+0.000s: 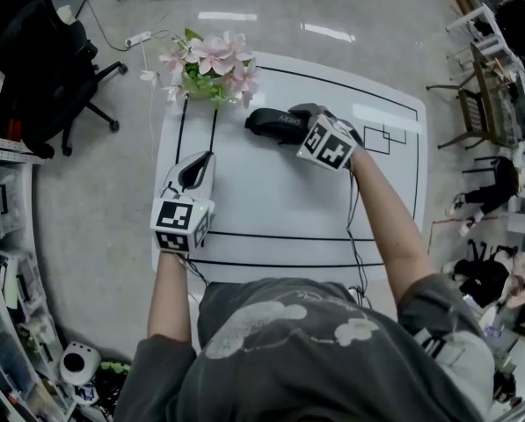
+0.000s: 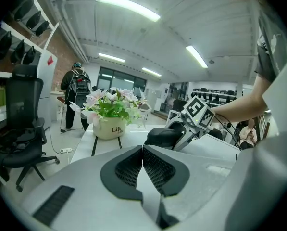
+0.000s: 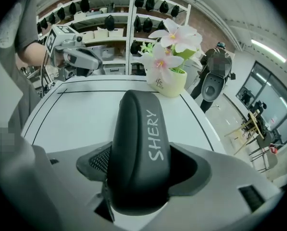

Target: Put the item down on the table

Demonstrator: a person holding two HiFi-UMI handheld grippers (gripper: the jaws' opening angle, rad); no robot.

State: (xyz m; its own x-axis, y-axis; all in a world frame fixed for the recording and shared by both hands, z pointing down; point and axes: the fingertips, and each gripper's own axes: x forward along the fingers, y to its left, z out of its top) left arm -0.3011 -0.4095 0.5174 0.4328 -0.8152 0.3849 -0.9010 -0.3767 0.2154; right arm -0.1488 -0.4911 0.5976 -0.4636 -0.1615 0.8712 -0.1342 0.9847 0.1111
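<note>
At the far left, on the floor, we see a black office chair [image 1: 47, 55], well apart from the white table [image 1: 271, 205]. Over the table's near left part we find the left gripper [image 1: 200, 163]. Its own view shows the jaws pressed together with nothing between them [image 2: 142, 150]. Beyond it, at the table's far left edge, a pot of pink flowers [image 1: 211, 67] stands upright. Just right of the pot, at the far middle of the table, lies the black case [image 1: 271, 123], long side pointing left towards the flowers. The right gripper [image 1: 299, 121] clamps it by its right end, and its own view shows the jaws grasping the case [image 3: 141, 143], lettered SHERY. We cannot tell whether the case touches the tabletop.
</note>
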